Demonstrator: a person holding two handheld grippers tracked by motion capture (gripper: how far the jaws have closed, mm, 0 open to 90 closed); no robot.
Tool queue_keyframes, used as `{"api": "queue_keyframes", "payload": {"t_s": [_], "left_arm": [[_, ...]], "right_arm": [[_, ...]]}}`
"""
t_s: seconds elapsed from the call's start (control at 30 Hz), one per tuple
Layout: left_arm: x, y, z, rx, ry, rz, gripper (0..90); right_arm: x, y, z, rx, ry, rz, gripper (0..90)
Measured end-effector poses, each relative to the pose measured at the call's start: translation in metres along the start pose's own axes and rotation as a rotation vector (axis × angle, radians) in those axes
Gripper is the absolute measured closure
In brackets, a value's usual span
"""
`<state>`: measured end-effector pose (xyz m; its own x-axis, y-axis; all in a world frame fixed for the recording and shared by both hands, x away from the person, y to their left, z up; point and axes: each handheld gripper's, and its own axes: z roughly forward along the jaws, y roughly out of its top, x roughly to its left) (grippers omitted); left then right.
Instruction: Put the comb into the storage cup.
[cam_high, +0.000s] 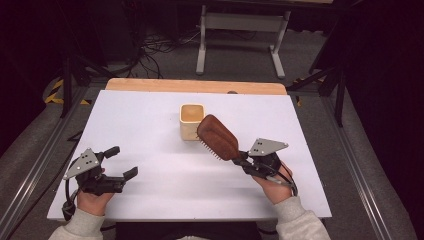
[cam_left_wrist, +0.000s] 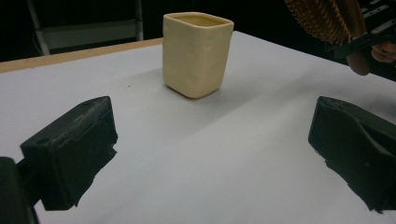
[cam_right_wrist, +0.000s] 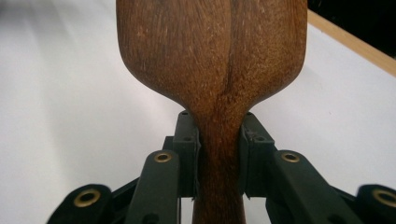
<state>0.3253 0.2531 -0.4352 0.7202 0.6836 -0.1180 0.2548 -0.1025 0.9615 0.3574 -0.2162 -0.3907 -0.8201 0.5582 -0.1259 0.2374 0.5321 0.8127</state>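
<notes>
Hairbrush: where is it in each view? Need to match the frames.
High view: the hairbrush is right of centre, held by the right gripper, its head beside the cream cup.
Left gripper view: top right corner, bristles showing.
Right gripper view: the wooden back runs up the middle, the handle clamped between the jaws.
Shared landmark: the white table top.

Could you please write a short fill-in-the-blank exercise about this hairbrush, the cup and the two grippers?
1. The right gripper is shut on the hairbrush's ____.
2. The left gripper's jaws are ____ and hold nothing.
3. The hairbrush's bristles face ____.
4. The cream cup stands ____ on the table.

Missing words: handle; open; down; upright
</notes>
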Motion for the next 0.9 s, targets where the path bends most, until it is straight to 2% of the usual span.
{"api": "queue_keyframes", "payload": {"t_s": [0.03,0.17,0.3,0.47,0.57,0.6,0.7,0.8,0.9], "left_arm": [[0.000,0.000,0.000,0.000,0.003,0.003,1.1],[-0.001,0.001,0.004,0.014,-0.014,0.008,0.5],[-0.006,0.004,0.009,0.046,-0.024,0.037,0.2],[-0.010,0.006,0.013,0.049,-0.052,0.041,0.3],[-0.012,0.011,0.017,0.055,-0.084,0.023,0.6],[-0.013,0.012,0.019,0.047,-0.091,0.020,0.6],[-0.017,0.019,0.025,0.021,-0.122,0.008,0.2],[-0.020,0.027,0.033,0.042,-0.131,-0.007,0.2],[-0.022,0.034,0.040,0.052,-0.138,0.002,0.2]], "right_arm": [[0.002,-0.001,0.001,-0.038,0.010,0.007,72.4],[0.006,-0.002,0.006,-0.077,0.019,0.009,72.3],[0.012,-0.002,0.013,-0.120,0.037,-0.006,72.3],[0.016,-0.001,0.017,-0.148,0.041,-0.011,72.3],[0.019,-0.001,0.020,-0.152,0.045,-0.024,72.3],[0.020,0.000,0.022,-0.148,0.057,-0.027,72.3],[0.022,0.000,0.025,-0.149,0.054,-0.028,72.3],[0.024,0.000,0.026,-0.155,0.052,-0.035,72.3],[0.026,0.000,0.028,-0.160,0.049,-0.042,72.2]]}}
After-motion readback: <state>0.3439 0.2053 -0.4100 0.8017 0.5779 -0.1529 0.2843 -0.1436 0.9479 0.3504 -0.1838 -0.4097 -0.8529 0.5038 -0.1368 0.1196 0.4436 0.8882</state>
